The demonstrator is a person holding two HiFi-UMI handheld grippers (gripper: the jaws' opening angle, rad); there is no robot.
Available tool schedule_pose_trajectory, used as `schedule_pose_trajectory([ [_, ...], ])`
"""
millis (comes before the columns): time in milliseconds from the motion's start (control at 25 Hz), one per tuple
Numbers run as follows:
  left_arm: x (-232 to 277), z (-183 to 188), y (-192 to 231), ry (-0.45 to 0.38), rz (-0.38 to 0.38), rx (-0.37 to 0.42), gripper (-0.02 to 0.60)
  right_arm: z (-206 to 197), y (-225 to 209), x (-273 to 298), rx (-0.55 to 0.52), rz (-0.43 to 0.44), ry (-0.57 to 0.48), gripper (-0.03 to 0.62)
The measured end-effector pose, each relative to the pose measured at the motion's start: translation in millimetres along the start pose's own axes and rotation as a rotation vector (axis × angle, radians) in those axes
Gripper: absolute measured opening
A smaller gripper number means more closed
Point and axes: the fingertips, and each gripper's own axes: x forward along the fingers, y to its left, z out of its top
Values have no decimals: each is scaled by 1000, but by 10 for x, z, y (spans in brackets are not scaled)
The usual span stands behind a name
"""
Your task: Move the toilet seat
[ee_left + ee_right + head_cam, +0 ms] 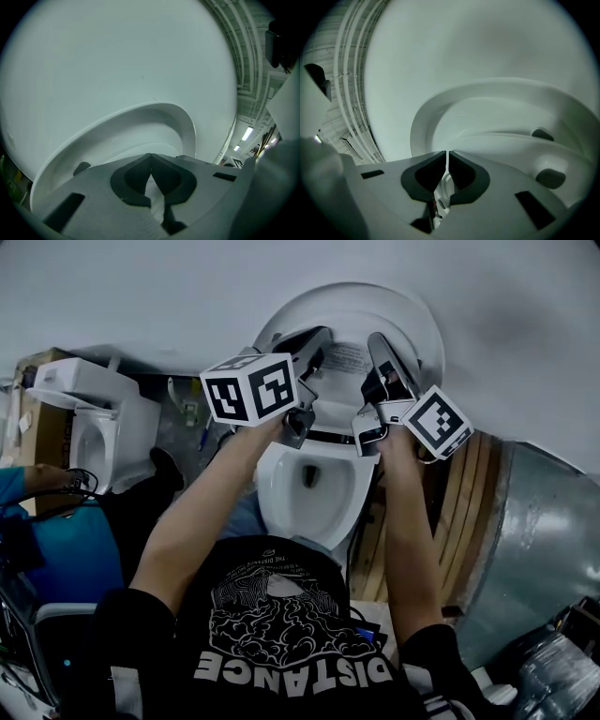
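The seat (487,89) stands raised at 12 o'clock of the bowl (267,479), its underside turned toward the person and tipped a little forward of the lid (117,61), which rises behind it. Dark bumpers (551,176) show on that underside: two in the right gripper view, one in the left gripper view. The left gripper (150,157) has its fingers pressed together with nothing held between them, their tips at the seat's near rim. The right gripper (447,153) is likewise closed and empty, only a hairline slit between its fingers, at the rim just beside the other. Whether either tip actually touches the seat I cannot tell. The step in hand looks like swinging the seat on its hinge by pushing with closed tips rather than by grasping it; which way it is meant to go is not clear. The next move calls for both tips to bear evenly on the rim, so the seat turns without twisting, and to follow it so it does not drop. In all there are one seat, one lid, two grippers and two toilets; the second toilet (94,423) stands at 9 o'clock of the bowl. One metal duct (534,540) lies at 3 o'clock.
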Motion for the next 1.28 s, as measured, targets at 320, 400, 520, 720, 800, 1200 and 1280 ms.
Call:
schedule_pose_trajectory([
  [320,-52,-39,-96,-9,8,25,14,37,154,-159,-70,27,13,29],
  [400,-79,-60,-174,-11,4,51,14,12,148,-241,-81,8,19,29],
  [520,-140,-111,-285,-12,6,95,14,-49,169,-345,-116,-4,37,29],
  [720,-275,-227,-472,-12,19,157,14,-139,249,-528,-207,-20,70,29],
  [800,-317,-272,-511,-4,26,197,15,-195,277,-553,-236,-25,88,29],
  [1200,-709,-591,-891,-1,88,340,14,-555,520,-1024,-431,-50,184,29],
  [1280,-795,-698,-939,5,104,346,14,-641,563,-1109,-458,-52,201,28],
])
